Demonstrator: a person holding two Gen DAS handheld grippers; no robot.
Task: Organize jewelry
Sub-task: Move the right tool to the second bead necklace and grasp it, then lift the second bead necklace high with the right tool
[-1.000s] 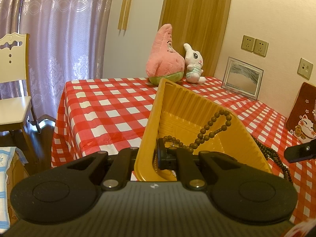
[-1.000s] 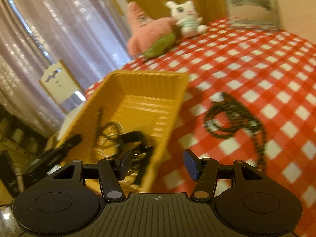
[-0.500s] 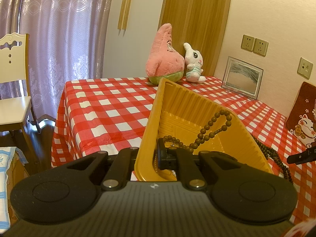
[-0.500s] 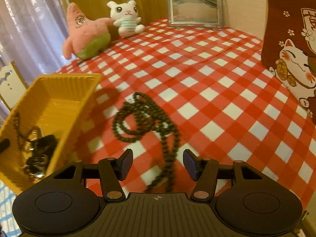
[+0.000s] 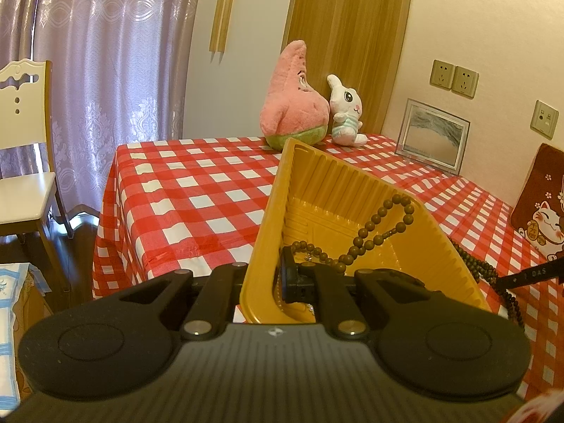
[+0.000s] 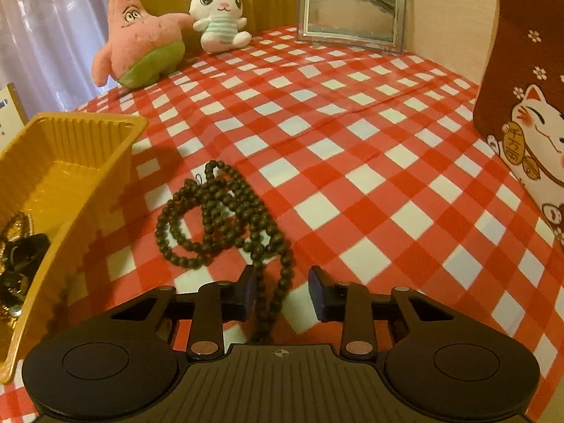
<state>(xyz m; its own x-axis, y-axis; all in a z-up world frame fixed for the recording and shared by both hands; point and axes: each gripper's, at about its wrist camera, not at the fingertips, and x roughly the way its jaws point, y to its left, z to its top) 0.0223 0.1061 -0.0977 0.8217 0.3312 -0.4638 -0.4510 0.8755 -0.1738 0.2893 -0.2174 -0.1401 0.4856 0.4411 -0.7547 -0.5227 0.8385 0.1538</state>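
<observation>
The left gripper (image 5: 269,282) had its jaws clamped on the near wall of the yellow tray (image 5: 317,190), one finger outside the wall and the other inside, with the tray tilted up off the checked tabletop (image 5: 197,190). Inside the tray a brown bracelet (image 5: 379,227) of large round beads lay looped against the right wall, and a thinner beaded piece sat just behind the inner finger.

The right gripper (image 6: 282,294) hovered low over the tabletop with its jaws wide apart and nothing held. Part of the dark necklace (image 6: 225,218) ran between the fingers, nearer the left one; whether it touched that finger could not be told. The rest of that necklace lay piled in several loops on the cloth just ahead, beside the tray (image 6: 70,162) but outside it. In the left wrist view the same necklace (image 5: 476,264) showed along the tray's right side.

At the far end of the tabletop a pink plush (image 6: 141,49) and a white plush (image 6: 218,17) stood together, with a framed picture (image 6: 350,10) to their right and a cat cushion (image 6: 528,98) at the right edge.
</observation>
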